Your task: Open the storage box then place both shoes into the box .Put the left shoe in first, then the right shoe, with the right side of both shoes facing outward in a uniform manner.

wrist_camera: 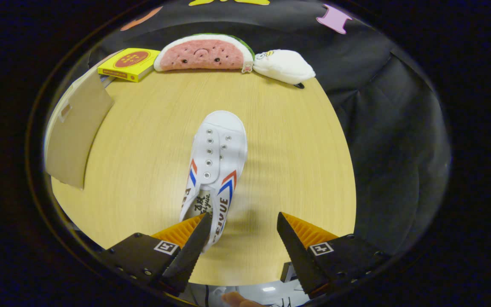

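Gripper view is looking down over a round, pale wood-grain desk (288,140), with dark cloth hanging behind and to the right of it. The claw (244,221) is hovering with its fingers spread apart, gripping nothing. A white shoe (216,164) with red and blue chevrons is lying near the middle of the desk, toe pointing toward the far edge; its heel end is sitting just beside the left finger (190,251), partly overlapped by it. At the left edge a brown cardboard flap (75,130) of the storage box is standing up. Along the far edge are resting a yellow box (129,64), a watermelon plush (204,53) and a white plush (283,66).
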A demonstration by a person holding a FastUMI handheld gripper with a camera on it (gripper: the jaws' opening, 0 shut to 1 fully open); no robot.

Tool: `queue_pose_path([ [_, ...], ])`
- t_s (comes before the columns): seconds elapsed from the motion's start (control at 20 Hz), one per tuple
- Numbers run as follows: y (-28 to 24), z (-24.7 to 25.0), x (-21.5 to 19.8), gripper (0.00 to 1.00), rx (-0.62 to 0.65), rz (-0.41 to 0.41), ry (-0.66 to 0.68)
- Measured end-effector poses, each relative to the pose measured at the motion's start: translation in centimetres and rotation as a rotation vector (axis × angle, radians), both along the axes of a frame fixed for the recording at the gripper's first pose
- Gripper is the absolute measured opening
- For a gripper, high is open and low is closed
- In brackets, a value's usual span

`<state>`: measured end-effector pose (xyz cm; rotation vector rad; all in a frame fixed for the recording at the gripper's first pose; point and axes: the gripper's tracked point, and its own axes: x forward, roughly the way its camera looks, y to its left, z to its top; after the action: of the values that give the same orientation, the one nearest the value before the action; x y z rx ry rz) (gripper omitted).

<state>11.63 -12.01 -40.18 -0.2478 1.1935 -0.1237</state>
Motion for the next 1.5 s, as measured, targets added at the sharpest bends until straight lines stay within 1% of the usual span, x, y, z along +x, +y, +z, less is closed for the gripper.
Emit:
queue_pose_path([
  [0.1, -0.3, -1.0, 0.1, 0.95, -0.033, 0.023, 0.02],
  [0.2, -0.7, -1.6, 0.6, 0.96, -0.05, 0.027, 0.03],
  [0.35, -0.8, -2.2, 1.3, 0.95, -0.03, -0.004, 0.041],
  [0.45, -1.1, -2.2, 1.9, 0.95, -0.011, -0.023, 0.024],
  [0.6, -2.0, -2.4, 2.7, 0.95, -0.014, -0.077, 0.011],
  [0.7, -1.7, -2.8, 2.8, 0.95, 0.042, -0.086, 0.024],
  [0.85, -1.3, -2.8, 3.1, 0.88, 0.065, -0.027, 0.01],
  [0.9, -1.2, -2.7, 3.4, 0.85, 0.061, 0.004, -0.02],
  [1.0, -1.7, -2.5, 3.7, 0.8, -0.006, 0.064, -0.078],
  [1.05, -1.4, -2.6, 3.9, 0.76, 0.0, 0.089, -0.097],
  [1.2, -0.2, -3.3, 4.0, 0.51, 0.049, 0.129, -0.132],
  [1.25, 0.1, -3.5, 3.9, 0.37, 0.067, 0.14, -0.142],
  [1.3, 0.2, -3.5, 4.0, 0.3, 0.074, 0.141, -0.149],
  [1.35, 0.4, -3.6, 4.0, 0.21, 0.085, 0.15, -0.148],
  [1.4, 0.7, -3.7, 4.3, 0.22, 0.103, 0.159, -0.161],
  [1.45, 0.3, -4.2, 3.6, 0.23, 0.129, 0.144, -0.155],
  [1.5, 0.1, -3.7, 4.3, 0.11, 0.164, 0.114, -0.165],
])
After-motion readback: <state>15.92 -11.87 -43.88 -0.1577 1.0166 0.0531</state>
